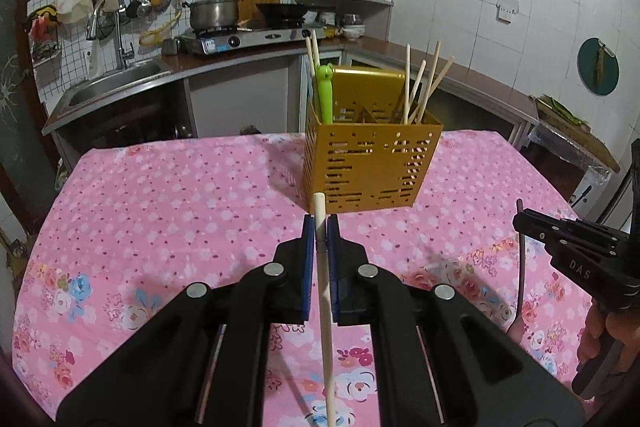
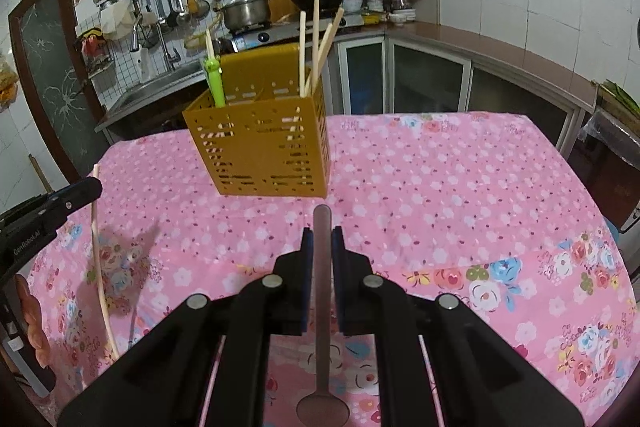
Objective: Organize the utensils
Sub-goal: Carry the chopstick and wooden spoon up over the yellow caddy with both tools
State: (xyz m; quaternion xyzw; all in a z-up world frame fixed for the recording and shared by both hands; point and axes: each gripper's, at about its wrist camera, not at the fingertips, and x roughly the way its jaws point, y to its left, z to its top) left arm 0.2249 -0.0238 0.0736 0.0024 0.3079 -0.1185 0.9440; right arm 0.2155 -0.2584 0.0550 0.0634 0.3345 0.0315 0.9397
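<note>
A pale chopstick [image 1: 325, 307] is clamped between the blue pads of the left gripper [image 1: 320, 227], its blunt end poking out ahead; a metal spoon [image 2: 322, 307] is pinched by its handle in the right gripper [image 2: 322, 239], bowl hanging towards the camera; both are held above the pink floral tablecloth [image 2: 440, 187]; the slotted yellow utensil holder [image 1: 372, 163], apparently three-compartmented, stands near the table's far edge, with chopsticks [image 1: 420, 87] and a green frog-topped utensil [image 1: 326, 91] upright inside.

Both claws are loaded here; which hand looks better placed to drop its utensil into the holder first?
Probably left. Its claw grips a chopstick whose tip points straight at the yellow holder just ahead. The right claw holds a metal spoon, with the holder off to its left.
</note>
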